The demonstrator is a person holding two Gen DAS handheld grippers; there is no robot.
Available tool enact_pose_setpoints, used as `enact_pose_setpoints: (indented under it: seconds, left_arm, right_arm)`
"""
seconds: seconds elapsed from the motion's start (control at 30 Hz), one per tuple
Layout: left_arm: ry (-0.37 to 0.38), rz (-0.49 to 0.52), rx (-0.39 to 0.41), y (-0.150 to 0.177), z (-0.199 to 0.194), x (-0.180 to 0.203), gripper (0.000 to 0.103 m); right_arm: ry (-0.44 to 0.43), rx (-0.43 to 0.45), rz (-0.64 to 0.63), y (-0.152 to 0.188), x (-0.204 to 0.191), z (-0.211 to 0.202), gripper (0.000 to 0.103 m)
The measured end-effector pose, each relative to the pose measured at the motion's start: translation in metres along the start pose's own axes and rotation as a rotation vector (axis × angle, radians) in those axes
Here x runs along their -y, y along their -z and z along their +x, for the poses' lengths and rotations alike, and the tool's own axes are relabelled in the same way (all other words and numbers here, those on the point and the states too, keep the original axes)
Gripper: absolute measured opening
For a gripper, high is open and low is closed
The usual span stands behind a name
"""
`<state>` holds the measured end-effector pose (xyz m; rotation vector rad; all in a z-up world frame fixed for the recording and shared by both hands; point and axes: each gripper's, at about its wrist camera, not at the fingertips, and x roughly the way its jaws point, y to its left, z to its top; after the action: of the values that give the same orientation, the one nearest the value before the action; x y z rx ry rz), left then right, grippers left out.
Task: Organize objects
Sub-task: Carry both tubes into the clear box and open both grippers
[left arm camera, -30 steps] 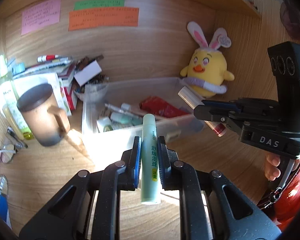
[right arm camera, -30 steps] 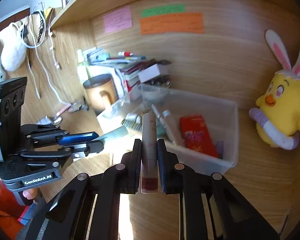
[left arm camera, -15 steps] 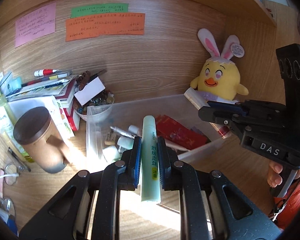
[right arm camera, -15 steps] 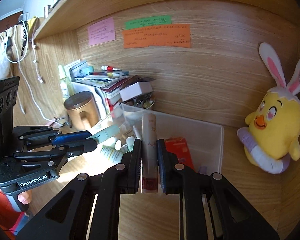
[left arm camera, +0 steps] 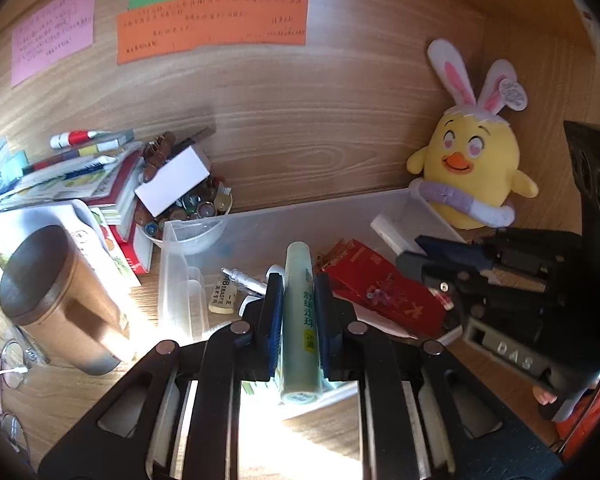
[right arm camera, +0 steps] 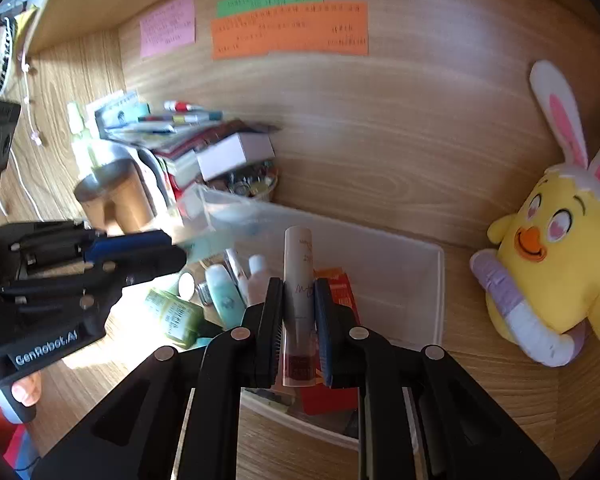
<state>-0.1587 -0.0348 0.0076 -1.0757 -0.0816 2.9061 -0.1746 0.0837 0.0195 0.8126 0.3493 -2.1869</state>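
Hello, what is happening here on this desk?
A person is tidying a cluttered wooden desk with two handheld grippers. The left gripper is shut on a pale green tube; the right gripper is shut on a pinkish tube with a dark red end. Both hang over the clear plastic bin of small toiletries.

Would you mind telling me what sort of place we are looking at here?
Most likely a study desk at home, set in a wooden alcove: sticky notes on the back panel, a stack of books and pens, a plush chick beside a clear storage bin of toiletries.
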Motion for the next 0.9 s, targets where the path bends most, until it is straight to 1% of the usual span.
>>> enact_pose_setpoints:
  seconds: [0.27,0.33,0.5,0.57,0.63,0.8,0.83,0.87,0.9]
  left_arm:
    - [0.027,-0.012,-0.038,0.002,0.025,-0.003,0.015]
    - [0.023,-0.008,-0.041,0.004,0.028,-0.003,0.015]
    - [0.02,-0.013,-0.024,0.005,0.025,-0.006,0.015]
    - [0.028,-0.015,-0.022,0.004,0.025,-0.006,0.015]
    - [0.03,-0.018,-0.017,0.005,0.022,-0.007,0.015]
    - [0.034,-0.024,-0.011,0.005,0.014,-0.008,0.015]
    - [0.034,-0.024,-0.01,0.004,0.012,-0.008,0.019]
    - [0.034,-0.025,-0.006,0.004,0.009,-0.008,0.028]
    - [0.032,-0.025,-0.002,0.004,0.006,-0.008,0.034]
  right_arm:
    - [-0.006,-0.067,-0.012,0.01,0.0,0.026,0.014]
    - [-0.005,-0.078,-0.019,0.012,-0.002,0.031,0.014]
    - [-0.014,-0.096,-0.015,0.013,-0.001,0.035,0.014]
    - [-0.013,-0.103,-0.012,0.013,0.0,0.035,0.016]
    - [-0.015,-0.108,-0.008,0.013,0.001,0.036,0.021]
    - [-0.017,-0.1,-0.001,0.01,0.001,0.027,0.021]
    - [-0.016,-0.097,0.0,0.01,0.001,0.025,0.022]
    - [-0.012,-0.09,0.002,0.009,0.001,0.02,0.023]
    - [-0.009,-0.086,0.004,0.009,0.001,0.017,0.028]
